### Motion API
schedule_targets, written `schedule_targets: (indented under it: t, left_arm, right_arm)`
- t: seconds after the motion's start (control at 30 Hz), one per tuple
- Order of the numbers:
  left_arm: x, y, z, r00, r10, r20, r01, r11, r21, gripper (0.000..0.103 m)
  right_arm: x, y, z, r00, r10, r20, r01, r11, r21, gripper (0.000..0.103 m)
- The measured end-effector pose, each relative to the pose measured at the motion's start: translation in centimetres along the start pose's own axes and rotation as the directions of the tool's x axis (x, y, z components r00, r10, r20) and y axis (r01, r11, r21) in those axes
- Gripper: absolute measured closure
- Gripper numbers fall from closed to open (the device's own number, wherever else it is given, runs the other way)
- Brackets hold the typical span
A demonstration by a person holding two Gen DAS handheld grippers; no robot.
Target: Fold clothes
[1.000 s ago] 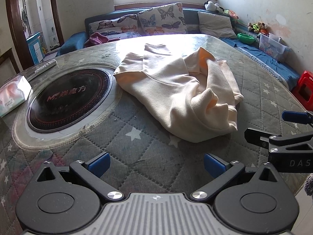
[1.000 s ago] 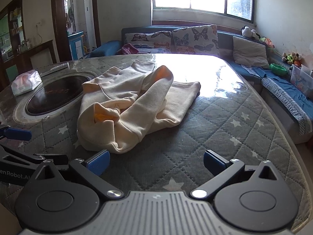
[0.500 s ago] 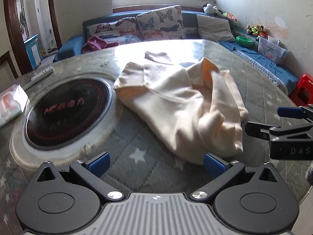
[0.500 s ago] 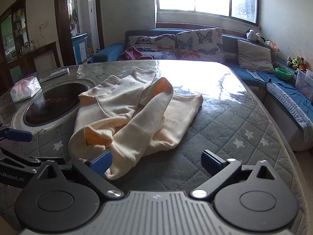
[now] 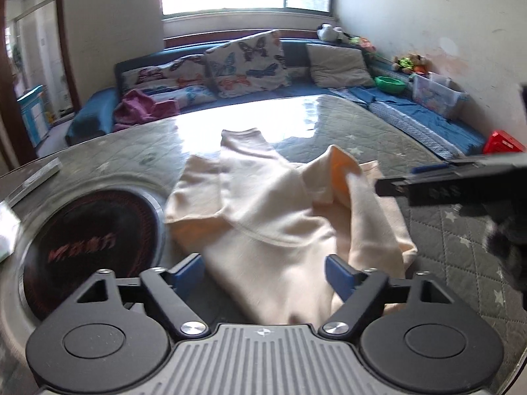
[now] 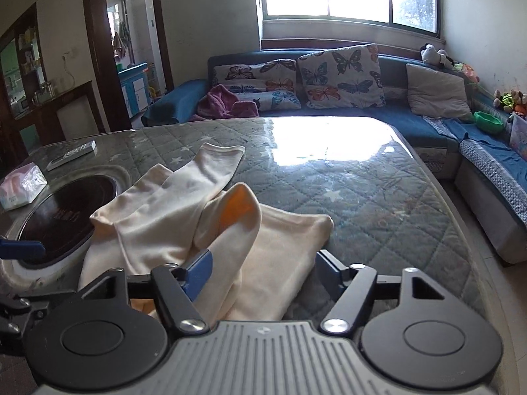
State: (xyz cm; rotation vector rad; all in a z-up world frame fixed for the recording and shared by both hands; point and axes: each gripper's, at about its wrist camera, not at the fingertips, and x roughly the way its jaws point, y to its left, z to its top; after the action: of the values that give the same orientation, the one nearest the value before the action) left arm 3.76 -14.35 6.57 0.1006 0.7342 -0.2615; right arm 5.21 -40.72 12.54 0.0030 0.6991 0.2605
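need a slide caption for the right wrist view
Open right tongs reach over the near edge of a crumpled cream garment on a quilted table.

Garment (image 5: pixel 283 217): soft cream knit cloth, matt, fleecy-looking inside.
Table (image 6: pixel 378 204): quilted star-print fabric under a glossy, glaring clear sheet.
Hob (image 5: pixel 95 240): smooth black glass, shiny.
Left gripper (image 5: pixel 263 275): matt black plastic, blue pads (image 5: pixel 339 275), bright metal screws.
Tissue pack (image 6: pixel 21 186): crinkly plastic film.

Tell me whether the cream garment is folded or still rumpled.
Rumpled, not folded: the cream garment lies in a loose heap on the table, one sleeve flopped over, edges uneven.
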Motion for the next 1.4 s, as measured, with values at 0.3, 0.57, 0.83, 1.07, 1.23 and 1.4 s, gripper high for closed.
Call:
schedule_targets:
  t: [0.3, 0.57, 0.83, 1.07, 1.23, 1.4]
  left_arm:
    - [3.9, -2.3, 1.6, 0.993, -0.110, -0.043, 0.114, 0.989, 0.099, 0.050]
    - [5.9, -2.4, 1.7, 0.986, -0.145, -0.078, 0.153, 0.982, 0.113, 0.071]
    - [4.7, -1.1, 1.4, 0.987, -0.154, -0.038, 0.156, 0.985, 0.074, 0.095]
    - [0.3, 2.0, 1.2, 0.993, -0.099, 0.067, 0.099, 0.995, 0.002, 0.096]
    - [-3.4, 4.6, -0.3, 0.992, -0.070, 0.104, 0.077, 0.995, -0.066, 0.096]
    - [-6.1, 6.3, -2.9, 0.995, -0.065, 0.079, 0.074, 0.990, -0.124, 0.096]
  right_arm:
    - [5.0, 0.1, 2.3, 0.998, 0.041, -0.051, -0.043, 0.998, -0.040, 0.056]
    - [7.1, 0.3, 2.4, 0.990, 0.106, -0.091, -0.110, 0.993, -0.041, 0.090]
    - [2.7, -0.6, 1.7, 1.000, 0.012, 0.021, -0.010, 0.998, -0.059, 0.097]
    - [-3.7, -2.7, -0.6, 0.987, -0.110, 0.115, 0.111, 0.994, 0.000, 0.097]
    - [-8.4, -4.6, -3.1, 0.970, -0.188, 0.157, 0.176, 0.981, 0.086, 0.097]
    - [-11.2, -6.0, -6.0, 0.963, -0.232, 0.139, 0.207, 0.963, 0.171, 0.097]
